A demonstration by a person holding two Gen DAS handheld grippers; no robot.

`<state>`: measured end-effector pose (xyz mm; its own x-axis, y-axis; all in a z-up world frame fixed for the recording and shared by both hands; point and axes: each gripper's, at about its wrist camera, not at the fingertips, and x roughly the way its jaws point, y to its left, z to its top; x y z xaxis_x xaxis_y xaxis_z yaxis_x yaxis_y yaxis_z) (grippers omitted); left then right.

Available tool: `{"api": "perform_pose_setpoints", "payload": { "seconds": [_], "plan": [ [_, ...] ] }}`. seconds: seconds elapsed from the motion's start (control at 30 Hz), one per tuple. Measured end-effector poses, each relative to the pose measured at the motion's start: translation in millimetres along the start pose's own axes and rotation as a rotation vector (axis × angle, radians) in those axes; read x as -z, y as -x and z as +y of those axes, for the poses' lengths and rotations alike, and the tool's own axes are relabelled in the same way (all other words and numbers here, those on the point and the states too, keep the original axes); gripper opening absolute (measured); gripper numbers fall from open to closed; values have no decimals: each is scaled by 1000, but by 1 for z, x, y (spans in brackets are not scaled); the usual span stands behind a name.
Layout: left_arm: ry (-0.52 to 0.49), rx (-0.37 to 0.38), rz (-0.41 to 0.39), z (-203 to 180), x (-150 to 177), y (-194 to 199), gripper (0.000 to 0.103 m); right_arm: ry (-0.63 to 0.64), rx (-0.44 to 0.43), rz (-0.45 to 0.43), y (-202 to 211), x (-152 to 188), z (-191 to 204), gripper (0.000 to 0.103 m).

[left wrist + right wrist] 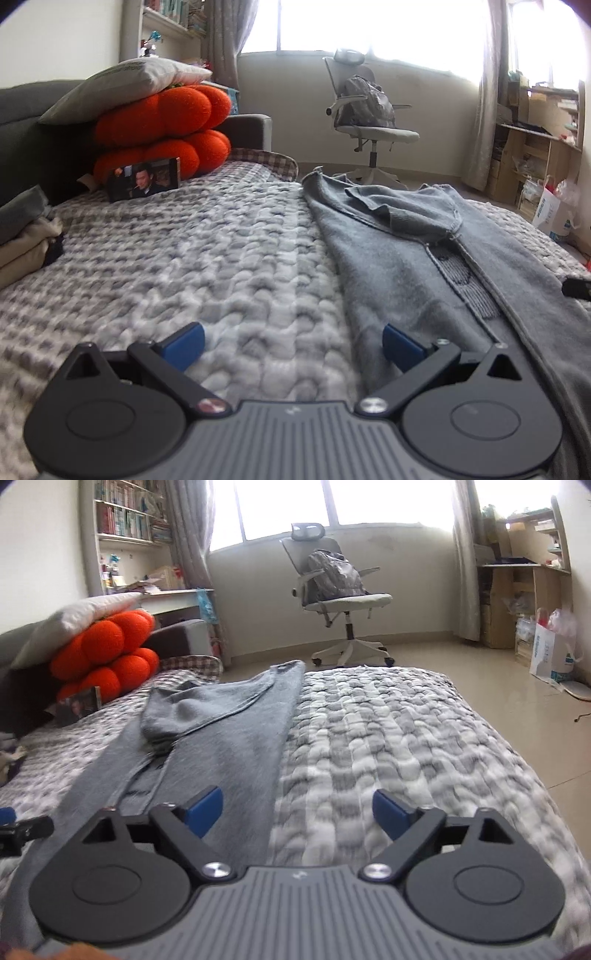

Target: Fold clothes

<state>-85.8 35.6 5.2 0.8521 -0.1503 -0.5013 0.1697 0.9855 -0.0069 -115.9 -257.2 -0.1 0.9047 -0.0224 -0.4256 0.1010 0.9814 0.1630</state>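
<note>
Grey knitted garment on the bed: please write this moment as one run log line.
grey knitted garment: flat on quilted bed cover, partly folded | left gripper: open, empty | right gripper: open, empty

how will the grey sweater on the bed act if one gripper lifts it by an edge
The grey sweater would likely droop and unfold, since its folded sleeve already lies slack. It looks thick-knit, so probably weighty. The textured blanket may drag on it.

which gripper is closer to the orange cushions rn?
Left. The left gripper is open over the blanket on the side of the grey garment facing the orange cushions. The right gripper, also open, straddles the garment's far edge.
</note>
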Motion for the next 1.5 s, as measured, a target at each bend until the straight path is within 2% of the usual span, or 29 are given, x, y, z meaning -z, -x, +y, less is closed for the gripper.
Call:
{"api": "perform_pose_setpoints", "payload": {
  "seconds": [0.17, 0.23, 0.47, 0.6, 0.87, 0.9, 0.97, 1.03, 1.23, 1.4, 1.5],
  "plan": [
    [35, 13, 13, 9, 5, 24, 103, 44, 44, -16, 31, 15, 3, 82],
    [46, 25, 31, 12, 9, 31, 103, 22, 31, -7, 40, 18, 0, 75],
    [69, 21, 101, 22, 25, 55, 102, 26, -26, 19, 71, 24, -5, 71],
    [79, 36, 133, 29, 34, 68, 102, 35, -77, 44, 85, 26, -7, 63],
    [87, 100, 184, 37, 46, 90, 72, 27, -321, 128, 100, 32, -5, 45],
    [79, 108, 186, 36, 46, 93, 65, 19, -351, 140, 100, 32, -4, 42],
    [69, 119, 186, 35, 48, 96, 63, 7, -379, 160, 100, 34, -3, 35],
    [62, 131, 185, 34, 49, 98, 59, -8, -401, 181, 99, 36, -4, 21],
    [55, 211, 209, 30, 55, 106, 33, -46, -471, 233, 103, 44, -8, 21],
    [96, 337, 273, 29, 59, 106, 31, -91, -467, 275, 104, 49, -19, 26],
    [106, 363, 309, 24, 64, 103, 31, -115, -486, 298, 105, 53, -26, 26]
  ]
}}
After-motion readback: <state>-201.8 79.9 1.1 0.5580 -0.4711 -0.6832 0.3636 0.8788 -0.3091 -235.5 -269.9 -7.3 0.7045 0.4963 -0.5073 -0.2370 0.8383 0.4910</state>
